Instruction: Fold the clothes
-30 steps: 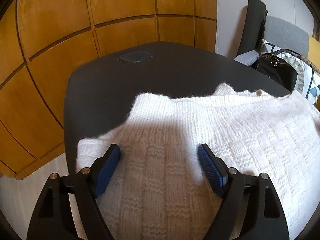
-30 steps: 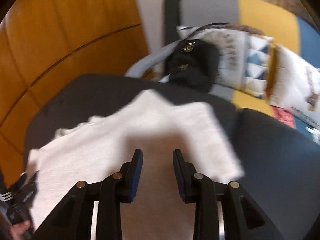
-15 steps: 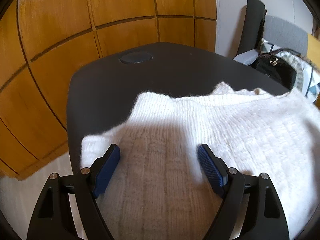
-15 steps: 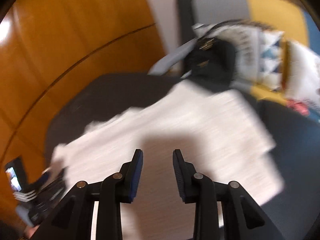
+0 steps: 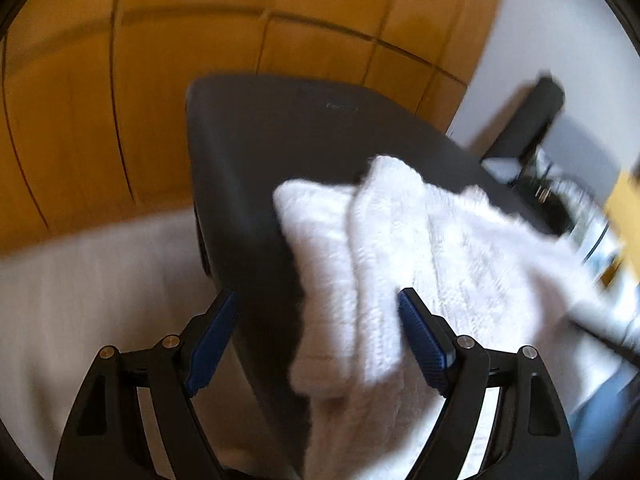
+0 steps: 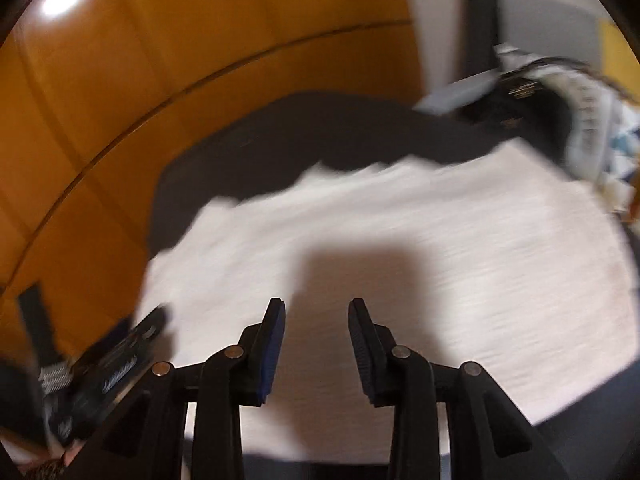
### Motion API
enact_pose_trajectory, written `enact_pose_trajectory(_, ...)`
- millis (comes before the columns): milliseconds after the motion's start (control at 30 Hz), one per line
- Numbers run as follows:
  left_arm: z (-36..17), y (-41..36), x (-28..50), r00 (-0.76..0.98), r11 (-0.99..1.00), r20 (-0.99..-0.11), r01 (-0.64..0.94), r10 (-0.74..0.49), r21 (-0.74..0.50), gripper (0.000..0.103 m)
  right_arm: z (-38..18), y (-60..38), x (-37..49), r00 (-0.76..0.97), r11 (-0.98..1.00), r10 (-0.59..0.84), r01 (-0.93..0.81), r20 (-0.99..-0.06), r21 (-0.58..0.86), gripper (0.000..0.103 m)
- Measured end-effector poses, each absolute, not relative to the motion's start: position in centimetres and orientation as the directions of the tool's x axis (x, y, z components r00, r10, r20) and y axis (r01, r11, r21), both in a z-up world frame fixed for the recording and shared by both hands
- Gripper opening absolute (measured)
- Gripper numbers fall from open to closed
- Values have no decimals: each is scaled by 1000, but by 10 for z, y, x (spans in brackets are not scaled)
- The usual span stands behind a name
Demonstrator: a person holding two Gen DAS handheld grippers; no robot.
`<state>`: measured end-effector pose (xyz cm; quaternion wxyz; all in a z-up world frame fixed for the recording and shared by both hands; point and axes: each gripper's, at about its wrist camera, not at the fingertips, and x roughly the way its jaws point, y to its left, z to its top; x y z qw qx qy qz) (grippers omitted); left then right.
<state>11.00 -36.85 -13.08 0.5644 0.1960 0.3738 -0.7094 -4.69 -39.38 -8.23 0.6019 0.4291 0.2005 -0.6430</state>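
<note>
My left gripper [image 5: 316,338] has swung to the white sweater's [image 5: 404,240] folded edge — jaws wide, empty; my right gripper [image 6: 316,344], jaws just widening, hovers narrow above it.

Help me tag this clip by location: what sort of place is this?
Probably a home living room or bedroom: a white knit sweater lies on a dark table, beside wood-panelled wall and a chair piled with a black bag.

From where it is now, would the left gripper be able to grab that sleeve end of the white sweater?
Probably yes. The left gripper is open, and the sweater's folded sleeve end lies just ahead, partly between its fingers, on the dark table. Nothing sits in between, though the picture is blurred.
</note>
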Motion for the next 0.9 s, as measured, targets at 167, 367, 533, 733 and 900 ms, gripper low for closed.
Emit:
enact_pose_trajectory(167, -109, -354, 109, -244, -53, -706, 958, -665, -281, 83, -91, -390, -14, 21, -122, -525, 987, -851, 100, 34)
enact_pose_trajectory(367, -82, -328, 69, -304, -218, -705, 953, -641, -212, 83, -66, -330, -18, -13, -247, -577, 956, -817, 159, 46)
enact_pose_trajectory(533, -61, -295, 37, -248, -297, -709, 953, -660, -57, 83, -48, -278, -32, -93, -376, -567, 913, -818, 156, 80)
enact_pose_trajectory(733, -35, -262, 20, -233, -336, -665, 941, -710, 29, 85, -35, -258, -37, -123, -436, -569, 883, -813, 172, 85)
enact_pose_trajectory(900, -16, -250, 23, -251, -342, -654, 940, -714, 12, 85, -15, -254, -25, -163, -433, -591, 890, -790, 141, 85)
